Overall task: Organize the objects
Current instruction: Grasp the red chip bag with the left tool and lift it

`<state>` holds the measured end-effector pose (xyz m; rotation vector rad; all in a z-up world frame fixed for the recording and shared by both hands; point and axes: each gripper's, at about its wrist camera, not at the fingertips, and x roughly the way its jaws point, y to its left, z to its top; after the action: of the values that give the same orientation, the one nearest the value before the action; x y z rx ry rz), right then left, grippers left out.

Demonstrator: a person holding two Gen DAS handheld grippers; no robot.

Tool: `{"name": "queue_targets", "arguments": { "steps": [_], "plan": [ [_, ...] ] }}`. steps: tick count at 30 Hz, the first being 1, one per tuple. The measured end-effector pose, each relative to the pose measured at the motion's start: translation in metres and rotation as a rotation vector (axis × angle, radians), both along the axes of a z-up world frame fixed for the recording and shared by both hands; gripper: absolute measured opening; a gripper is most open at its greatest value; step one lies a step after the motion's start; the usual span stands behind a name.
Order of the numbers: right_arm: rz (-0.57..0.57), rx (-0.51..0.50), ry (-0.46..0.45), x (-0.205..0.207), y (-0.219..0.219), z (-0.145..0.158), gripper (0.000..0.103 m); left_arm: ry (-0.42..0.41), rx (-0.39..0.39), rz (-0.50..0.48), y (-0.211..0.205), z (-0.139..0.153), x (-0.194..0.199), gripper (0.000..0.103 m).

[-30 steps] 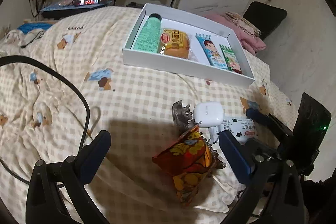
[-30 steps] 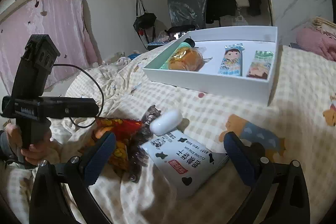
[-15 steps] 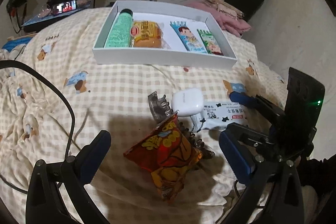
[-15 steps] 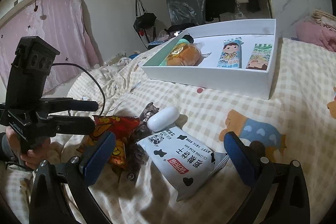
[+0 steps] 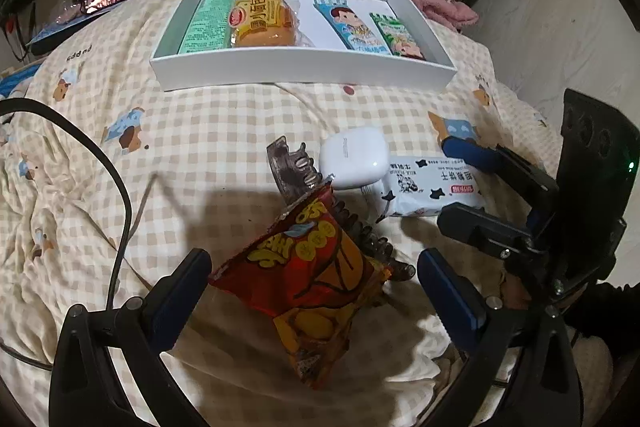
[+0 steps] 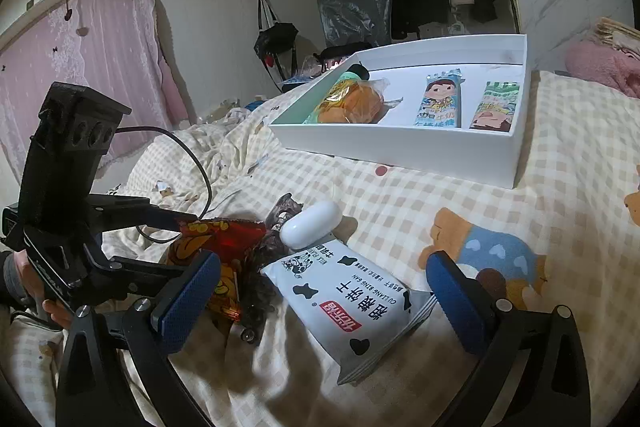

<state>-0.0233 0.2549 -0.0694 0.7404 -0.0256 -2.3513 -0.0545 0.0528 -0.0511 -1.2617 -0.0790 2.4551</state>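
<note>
Currently, stock taken with the white box (image 5: 304,73) on the bed (image 5: 192,131) as landmark.

Inside the box, four items in a row: a green tube (image 5: 206,21) against the left wall, a wrapped bun (image 5: 262,23) touching it, then a blue character snack bar (image 5: 352,29) and a green snack bar (image 5: 396,37) toward the right wall. A bare strip of box floor shows between bun and blue bar. Judged as placed.

Outside the box, on the checked bedding in front of its near wall, four items in a loose heap: a dark hair claw clip (image 5: 294,169), a white earbud case (image 5: 354,157) just beside it, a white cow-print biscuit pack (image 6: 344,303) touching the case, and a red-and-yellow snack bag (image 5: 308,271) lying over the clip. Judged as left to move; roughly half the task appears done.

Left gripper (image 5: 314,291): fingers spread wide, empty, flanking the red-and-yellow snack bag; contact cannot be told.

Right gripper (image 6: 324,295): fingers spread wide, empty, either side of the biscuit pack, apparently not touching it.

Likely next picks, by position: snack bag for the left, biscuit pack for the right.
</note>
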Motion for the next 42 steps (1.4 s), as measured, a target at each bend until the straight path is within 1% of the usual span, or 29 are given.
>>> {"name": "queue_targets", "arguments": {
  "steps": [3,5,6,7,8,9,12,18,22,25,29,30,31,33,35,38,41,42],
  "plan": [
    [0.0,0.001,0.0,0.0,0.0,0.0,0.103,-0.004,-0.029,-0.004,0.004,-0.001,0.0,0.103],
    [0.0,0.002,0.0,0.0,0.0,0.0,0.103,-0.011,-0.064,-0.002,0.007,-0.004,0.001,0.103],
    [0.0,0.003,0.0,0.001,0.0,-0.001,0.103,-0.012,-0.07,-0.005,0.008,-0.005,0.001,0.1],
    [0.0,0.002,0.0,0.001,0.0,-0.001,0.103,-0.01,-0.073,-0.006,0.009,-0.005,0.001,0.092],
    [0.001,0.003,-0.001,0.001,0.0,-0.001,0.103,-0.01,-0.074,-0.005,0.009,-0.005,0.001,0.089],
    [0.001,0.003,-0.001,0.001,0.0,-0.001,0.103,-0.012,-0.073,0.001,0.007,-0.006,0.001,0.084],
    [0.001,0.003,-0.001,0.001,0.0,-0.001,0.103,-0.017,-0.044,0.011,0.003,-0.006,0.0,0.081],
    [0.001,0.004,-0.001,0.002,0.0,-0.001,0.103,0.006,-0.024,0.019,0.0,-0.002,0.002,0.076],
    [0.001,0.003,-0.002,0.002,0.001,0.0,0.103,0.033,0.014,0.04,-0.007,0.007,0.003,0.075],
    [0.001,0.004,-0.002,0.002,0.001,0.0,0.103,0.054,0.068,0.055,-0.017,0.018,0.002,0.075],
    [0.002,0.007,-0.005,0.002,0.0,-0.002,0.103,0.102,0.131,0.098,-0.035,0.035,-0.001,0.075],
    [0.002,0.009,-0.007,0.002,0.0,-0.002,0.103,0.114,0.134,0.116,-0.039,0.036,-0.001,0.075],
    [0.002,0.011,-0.007,0.002,0.0,-0.003,0.103,0.118,0.132,0.127,-0.04,0.037,-0.002,0.075],
    [0.002,0.013,-0.007,0.002,0.0,-0.003,0.103,0.1,0.119,0.145,-0.041,0.03,-0.004,0.075],
    [0.003,0.015,-0.01,0.001,-0.001,-0.003,0.103,0.055,0.105,0.139,-0.037,0.018,-0.009,0.075],
    [0.006,0.012,-0.024,-0.001,0.0,-0.001,0.103,0.001,0.055,0.116,-0.027,0.004,-0.013,0.075],
    [0.033,-0.002,-0.056,-0.006,0.003,0.008,0.103,0.007,0.04,0.094,-0.021,0.002,-0.012,0.075],
    [0.062,0.005,-0.081,-0.01,0.003,0.011,0.103,0.009,0.039,0.088,-0.02,0.002,-0.012,0.075]
  ]
}}
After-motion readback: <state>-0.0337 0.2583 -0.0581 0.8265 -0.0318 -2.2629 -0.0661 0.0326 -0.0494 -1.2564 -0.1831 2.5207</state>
